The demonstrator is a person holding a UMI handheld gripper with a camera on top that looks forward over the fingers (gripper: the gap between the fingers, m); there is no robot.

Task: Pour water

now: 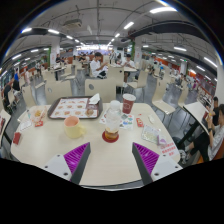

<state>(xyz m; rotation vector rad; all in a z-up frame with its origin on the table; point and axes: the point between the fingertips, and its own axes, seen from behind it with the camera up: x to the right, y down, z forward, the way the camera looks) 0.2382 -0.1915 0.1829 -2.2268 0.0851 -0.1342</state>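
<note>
Tool [112,157] open, empty, possibly a kettle [112,122] ahead on table [100,160]

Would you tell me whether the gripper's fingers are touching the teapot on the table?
Apart. The gripper view shows bare table between the open gripper and the teapot standing ahead of the fingers.

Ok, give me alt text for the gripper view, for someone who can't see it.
The gripper hovers with open, empty jaws over a round white table, facing a clear pitcher just ahead. Beyond it stand a red cup and a tray, in a large cafeteria-like hall.
</note>
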